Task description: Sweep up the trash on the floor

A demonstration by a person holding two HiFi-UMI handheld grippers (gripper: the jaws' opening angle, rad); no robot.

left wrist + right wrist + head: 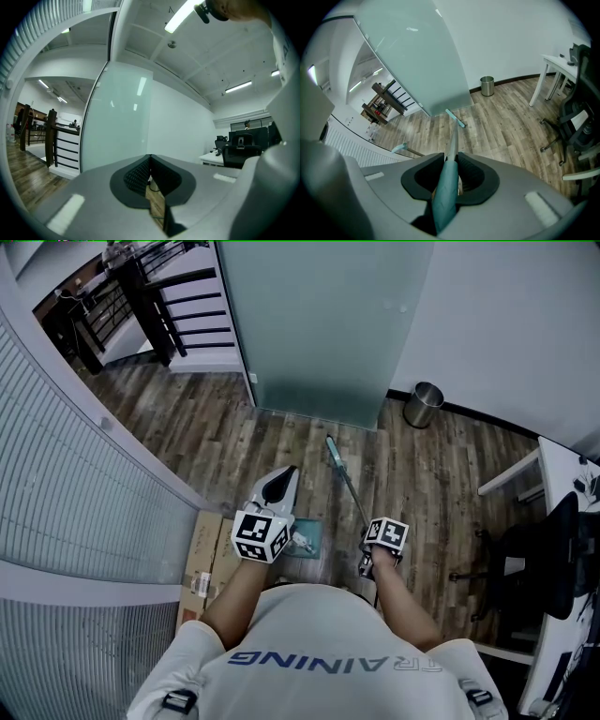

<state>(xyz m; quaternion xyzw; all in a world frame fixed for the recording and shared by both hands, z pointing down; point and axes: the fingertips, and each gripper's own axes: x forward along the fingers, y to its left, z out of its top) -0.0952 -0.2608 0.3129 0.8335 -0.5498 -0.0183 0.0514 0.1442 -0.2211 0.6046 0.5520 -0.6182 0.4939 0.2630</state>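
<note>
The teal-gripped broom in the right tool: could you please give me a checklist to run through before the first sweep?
1. Right tool clamped on the silver-shafted, teal-gripped broom: ok.
2. Broom's teal head touching the wood-plank floor: cannot tell.
3. Left tool holding something: not ok; shut on nothing, with the teal dustpan beside it in the head view.
4. Trash located on the floor: cannot tell; none made out.
5. Round metal bin and black office chair out of the sweeping path: ok, both off to the right.

Wood floor (187, 418), frosted glass partition (319, 324)
</note>
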